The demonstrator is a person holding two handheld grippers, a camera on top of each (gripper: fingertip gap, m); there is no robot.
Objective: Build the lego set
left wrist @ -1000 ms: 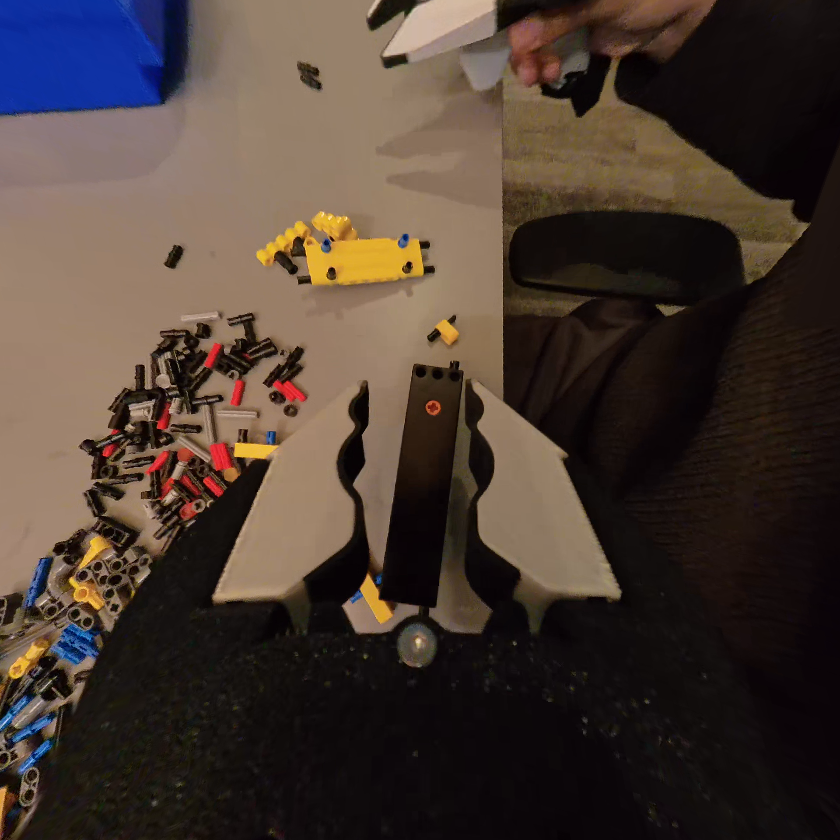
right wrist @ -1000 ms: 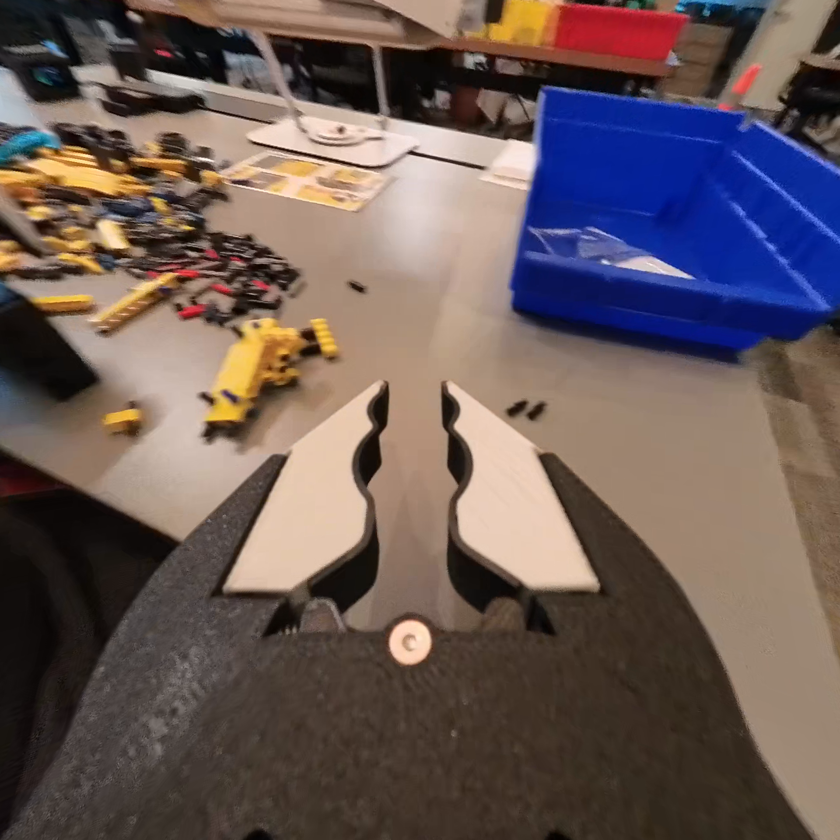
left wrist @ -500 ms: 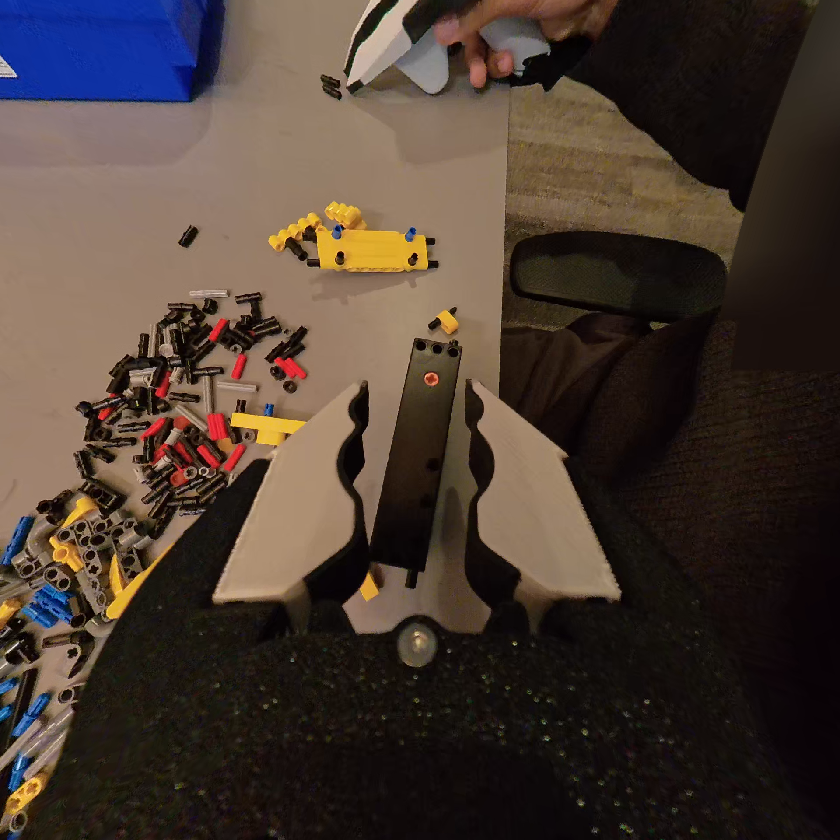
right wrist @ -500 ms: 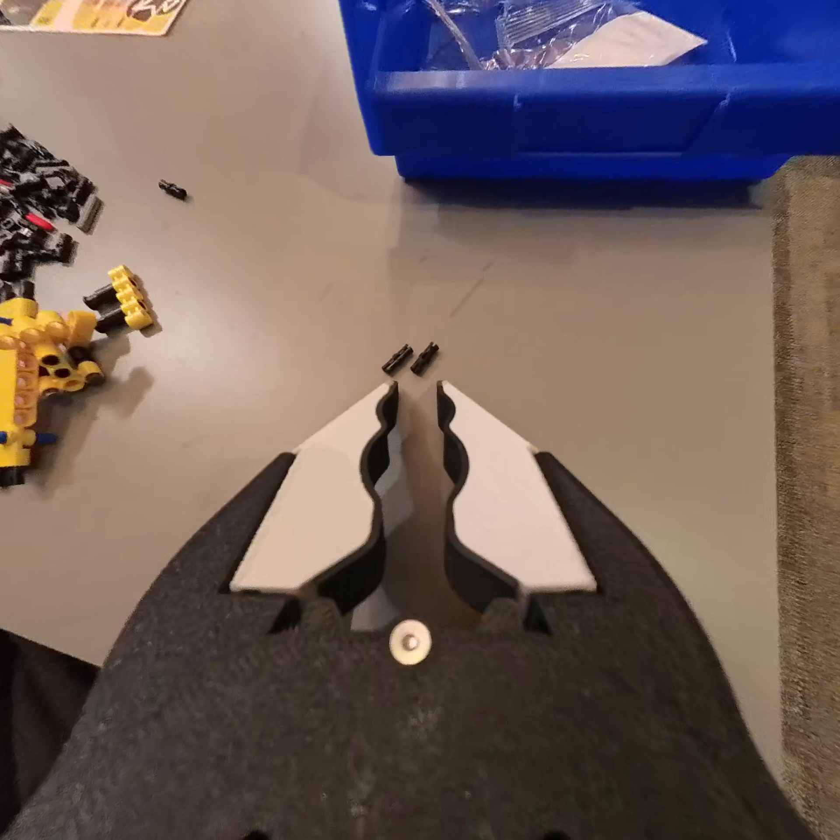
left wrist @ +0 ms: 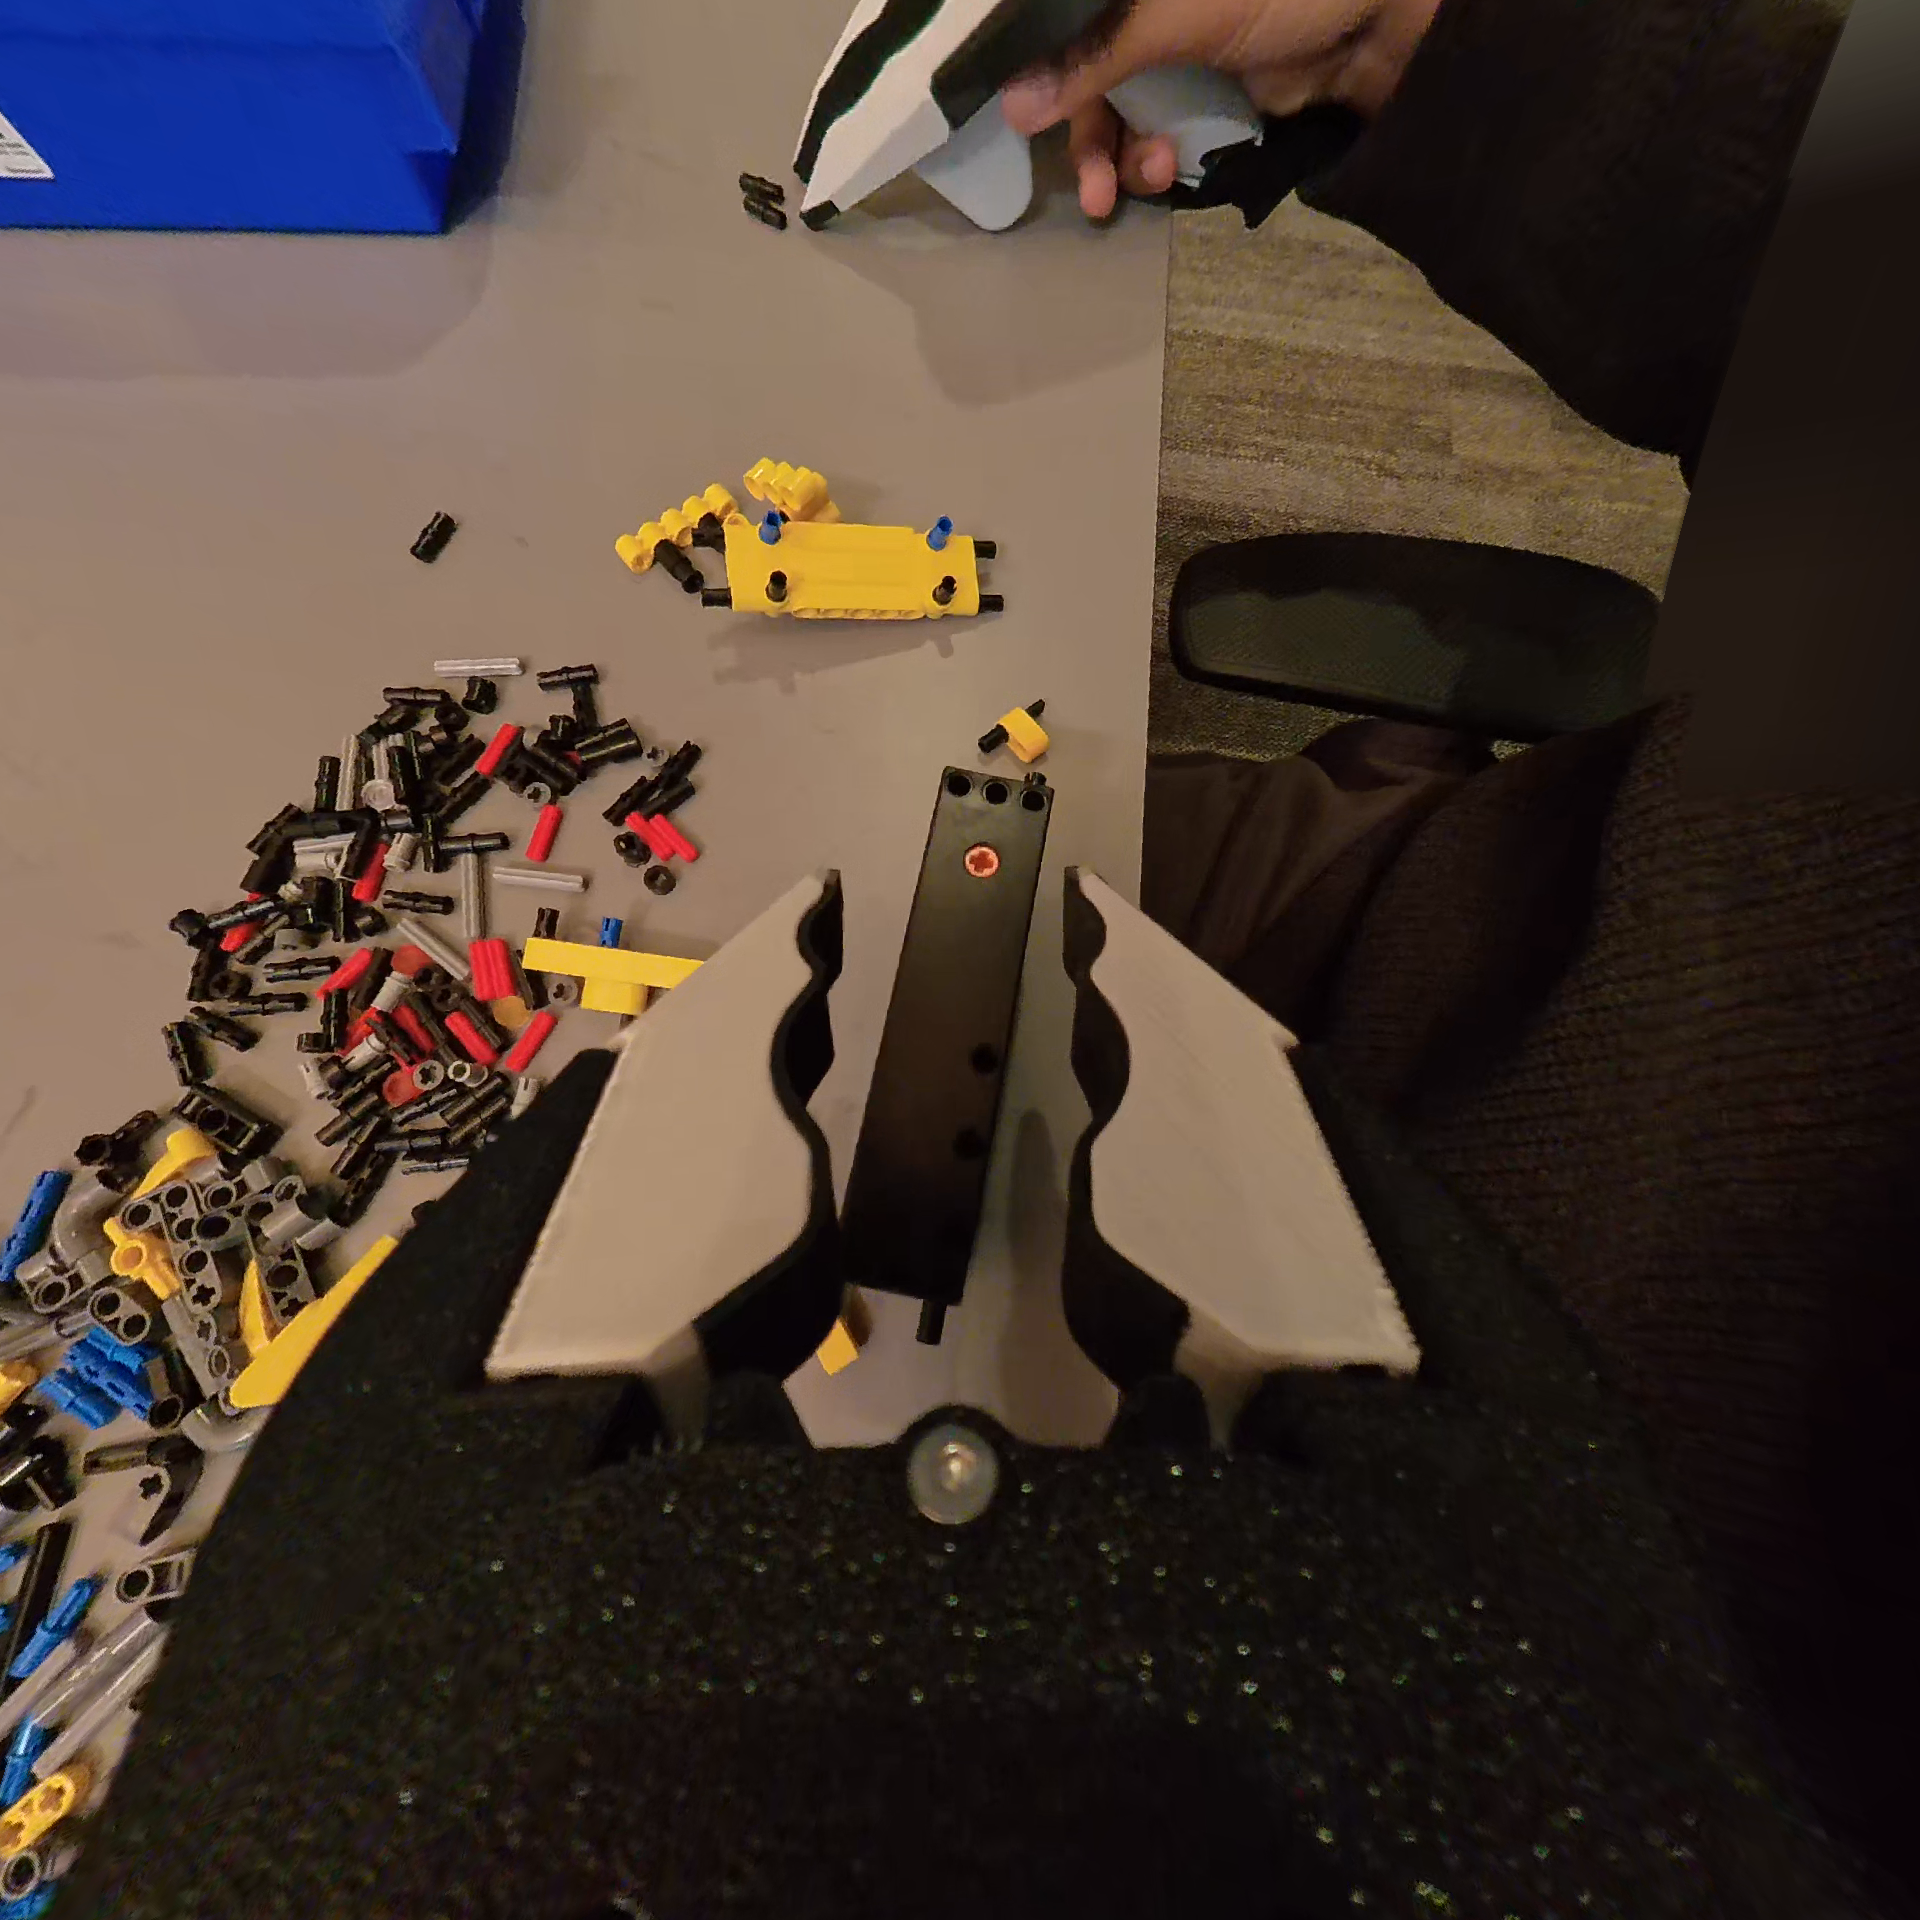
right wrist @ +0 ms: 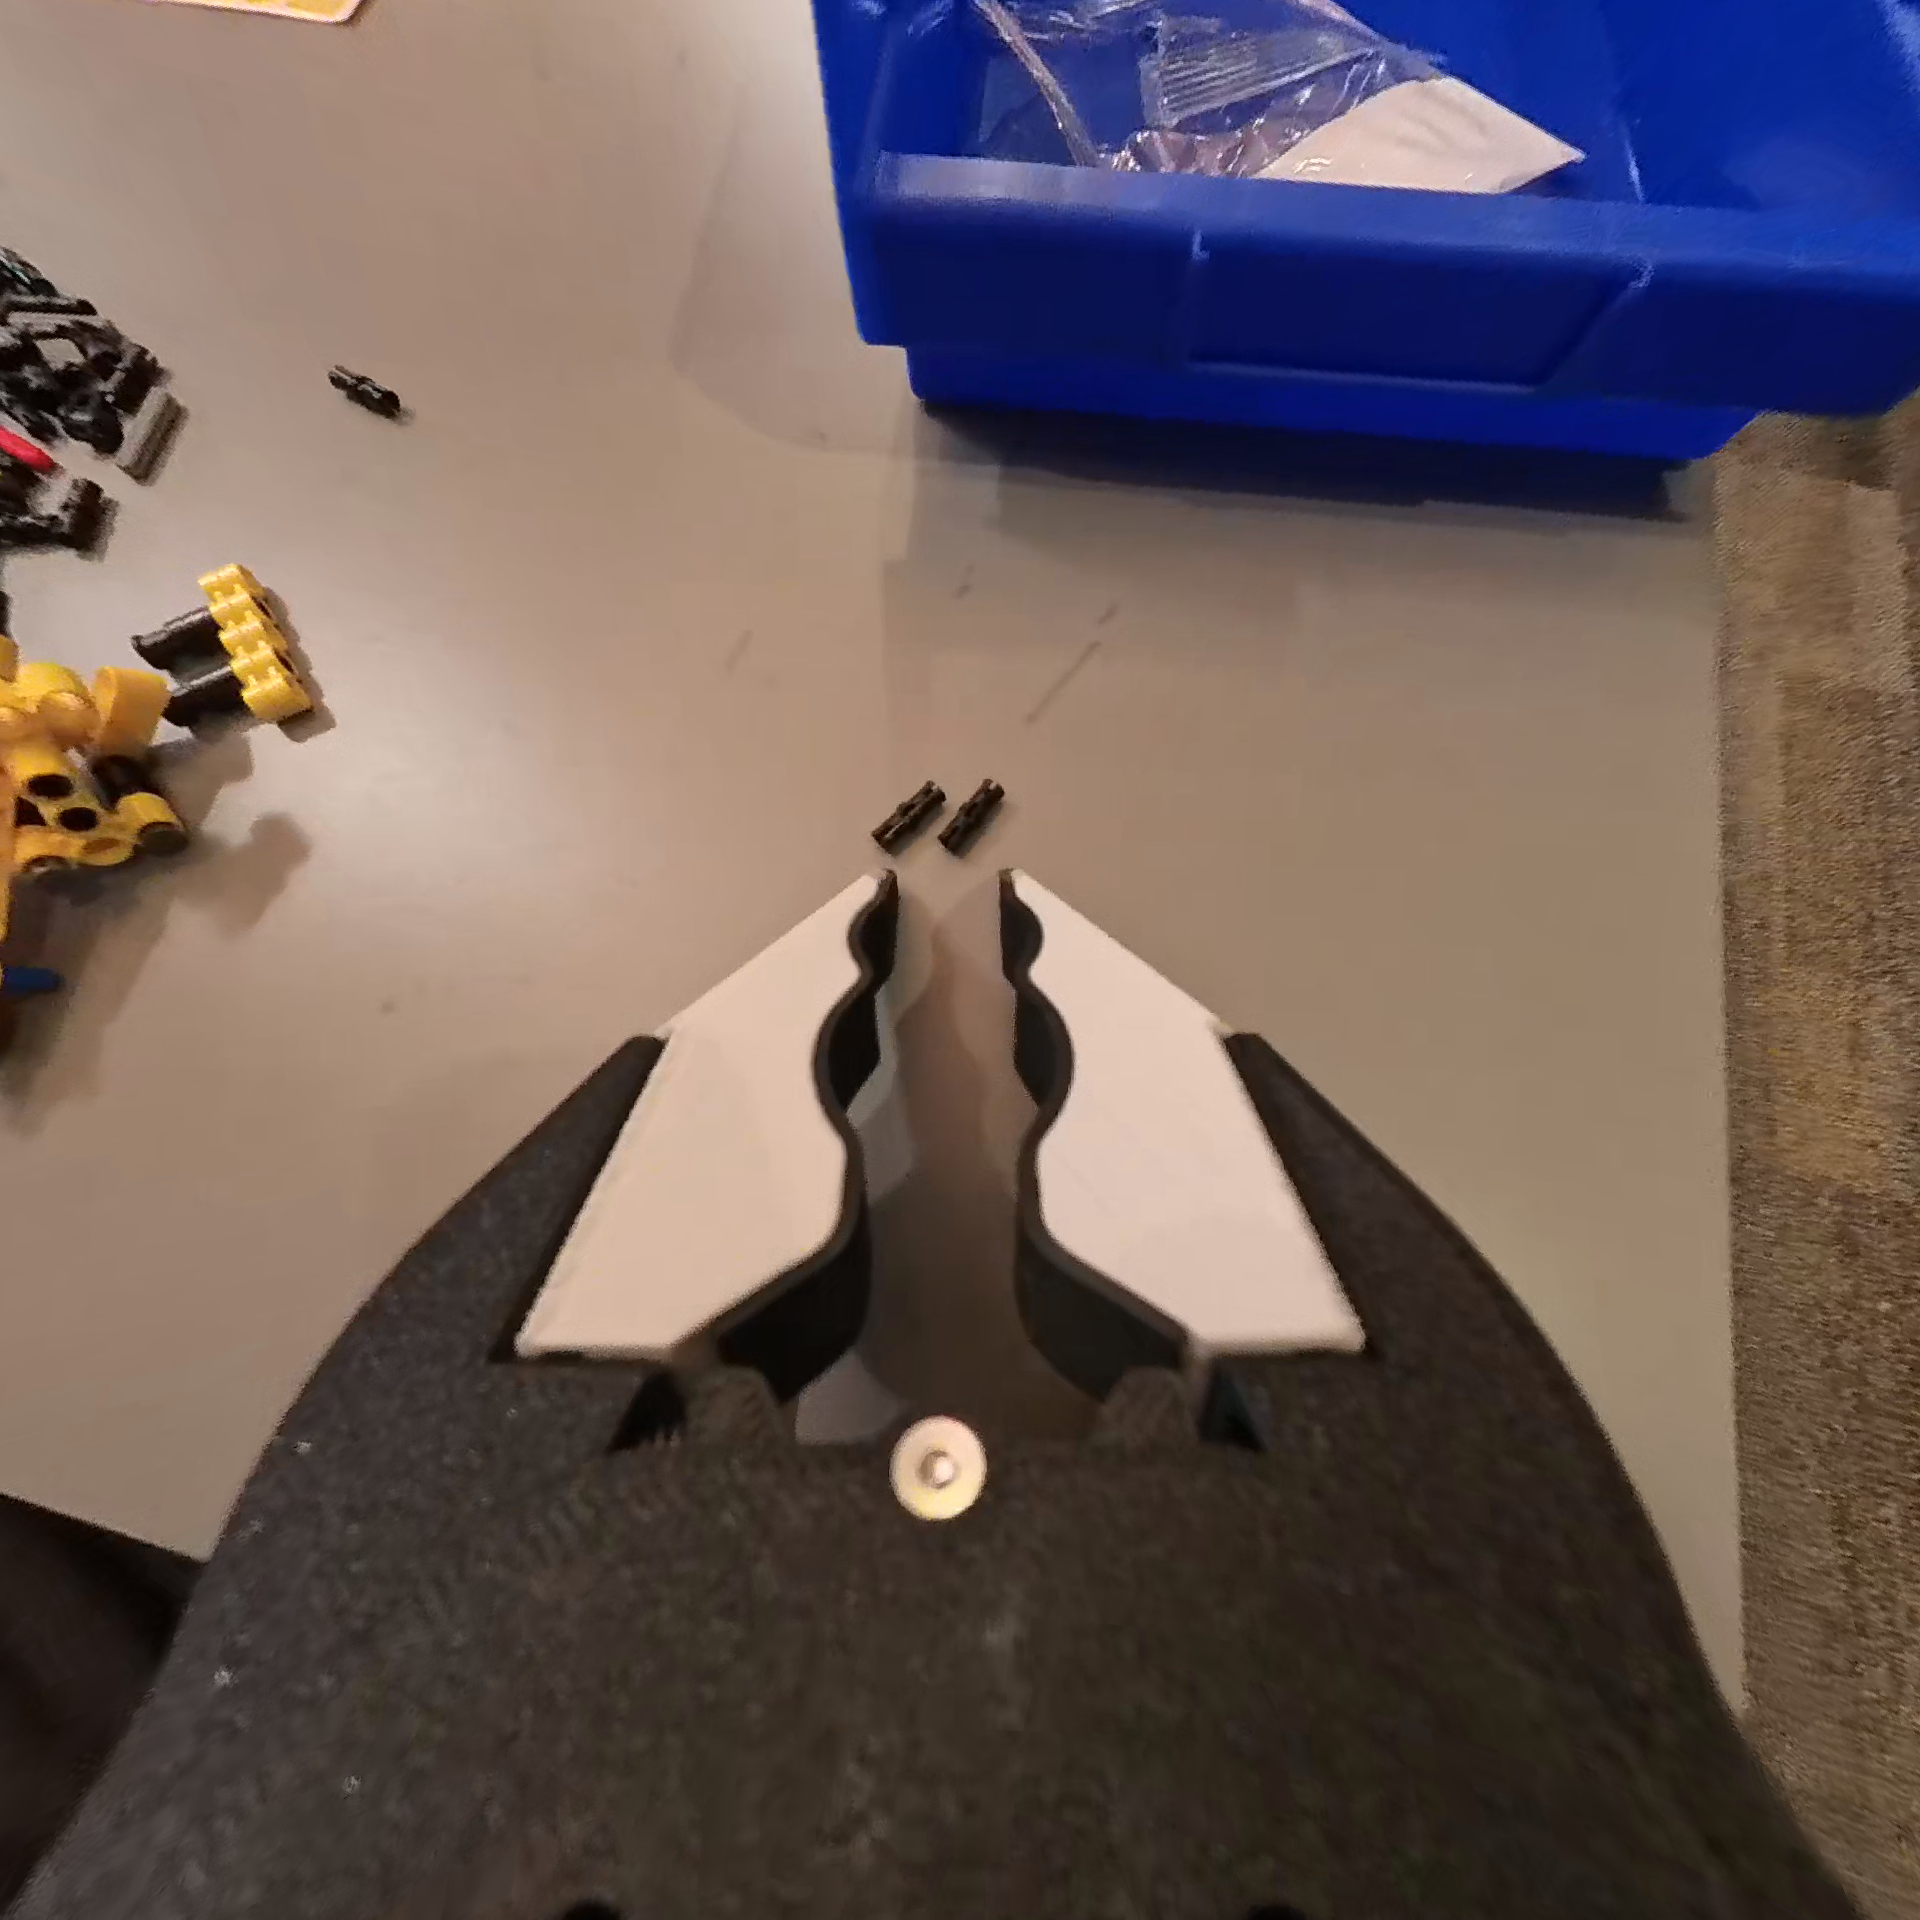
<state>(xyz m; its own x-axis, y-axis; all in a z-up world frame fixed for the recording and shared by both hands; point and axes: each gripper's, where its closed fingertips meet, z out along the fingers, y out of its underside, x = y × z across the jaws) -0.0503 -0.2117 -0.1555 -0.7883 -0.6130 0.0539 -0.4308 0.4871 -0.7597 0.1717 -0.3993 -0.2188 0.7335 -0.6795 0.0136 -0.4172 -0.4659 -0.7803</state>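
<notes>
My left gripper (left wrist: 951, 881) is open and hovers over a long black beam (left wrist: 961, 1039) that lies on the grey table (left wrist: 623, 343) between its fingers, close to the table's right edge. My right gripper (right wrist: 945, 878) is open with a narrow gap and empty. Its tips are just short of two small black pins (right wrist: 940, 816) lying side by side. The left wrist view also shows the right gripper (left wrist: 821, 203), held in a hand, next to the pins (left wrist: 762, 200). A yellow brick assembly (left wrist: 852, 566) lies between the two grippers and also shows in the right wrist view (right wrist: 62, 769).
A pile of black, red, grey, blue and yellow parts (left wrist: 416, 935) covers the table's left. A small yellow piece (left wrist: 1018, 727) lies by the beam's tip. A blue bin (right wrist: 1351, 281) stands beyond the pins. A black chair armrest (left wrist: 1403, 644) and carpet lie off the table's edge. Across from one pair of fingers to the other is roughly 30 cm. The small yellow piece (left wrist: 1018, 727) sits 9 cm or so from the ends of my left fingers.
My right gripper tilted down and closed in on the two black pins. My left gripper drew back a little, so the black beam sits farther forward between its fingers.
</notes>
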